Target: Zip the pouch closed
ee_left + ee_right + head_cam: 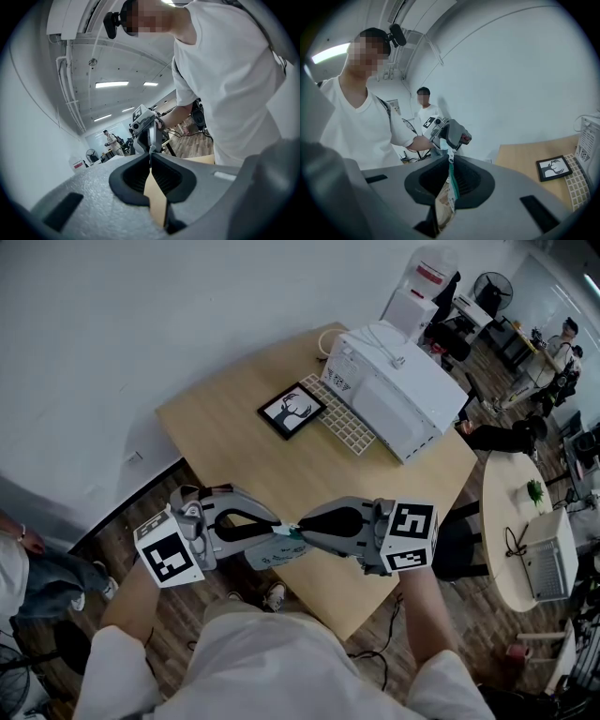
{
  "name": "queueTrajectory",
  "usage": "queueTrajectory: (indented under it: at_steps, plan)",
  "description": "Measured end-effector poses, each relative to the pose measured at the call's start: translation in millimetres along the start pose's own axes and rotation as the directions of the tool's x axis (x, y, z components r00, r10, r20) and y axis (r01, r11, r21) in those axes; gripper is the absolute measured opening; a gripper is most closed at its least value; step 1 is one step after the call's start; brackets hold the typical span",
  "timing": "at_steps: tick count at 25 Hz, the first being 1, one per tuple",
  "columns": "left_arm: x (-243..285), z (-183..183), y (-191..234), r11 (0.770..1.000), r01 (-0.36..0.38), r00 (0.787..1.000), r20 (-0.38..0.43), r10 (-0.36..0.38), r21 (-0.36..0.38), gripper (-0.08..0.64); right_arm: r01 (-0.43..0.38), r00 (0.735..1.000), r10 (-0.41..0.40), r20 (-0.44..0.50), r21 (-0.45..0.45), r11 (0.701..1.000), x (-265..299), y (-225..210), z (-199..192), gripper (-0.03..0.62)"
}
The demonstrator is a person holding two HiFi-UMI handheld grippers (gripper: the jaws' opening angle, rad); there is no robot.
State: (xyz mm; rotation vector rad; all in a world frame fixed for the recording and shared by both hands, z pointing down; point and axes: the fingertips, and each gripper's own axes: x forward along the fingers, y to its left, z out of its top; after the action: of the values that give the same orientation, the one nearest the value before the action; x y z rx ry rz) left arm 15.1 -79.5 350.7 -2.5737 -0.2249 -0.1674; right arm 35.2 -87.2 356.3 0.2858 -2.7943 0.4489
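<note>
Head view shows a person holding the pouch (270, 552) in the air at waist height, just off the near corner of the desk (234, 427), strung between two tools that point at each other. The left tool (278, 526) is pinched nearly shut on one end of it, a tan sliver caught between its pads. The right tool (301, 532) is likewise clamped narrow on the other end, where a teal strip that looks like the zip edge runs through its jaws. The pouch's long axis lies roughly level from one tool to the other, across the person's body, zip line uppermost and the pale body sagging beneath. It appears light, soft and limp, likely to buckle if pushed, so the zip line probably needs keeping taut. The best holds seem to be the slider tab and the fabric end just beside the zip. Whether either tool has the tab itself cannot be told.
</note>
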Motion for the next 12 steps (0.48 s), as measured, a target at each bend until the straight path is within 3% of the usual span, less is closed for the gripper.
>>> queueTrajectory:
  at_steps: [12]
  plan:
    - [0.3,8.1,-9.1,0.997,0.074,0.997,-0.001,-0.074,0.032,0.023,-0.13,0.991,0.127,0.029,0.129,0.983,-6.3,10.0,-2.4,0.034]
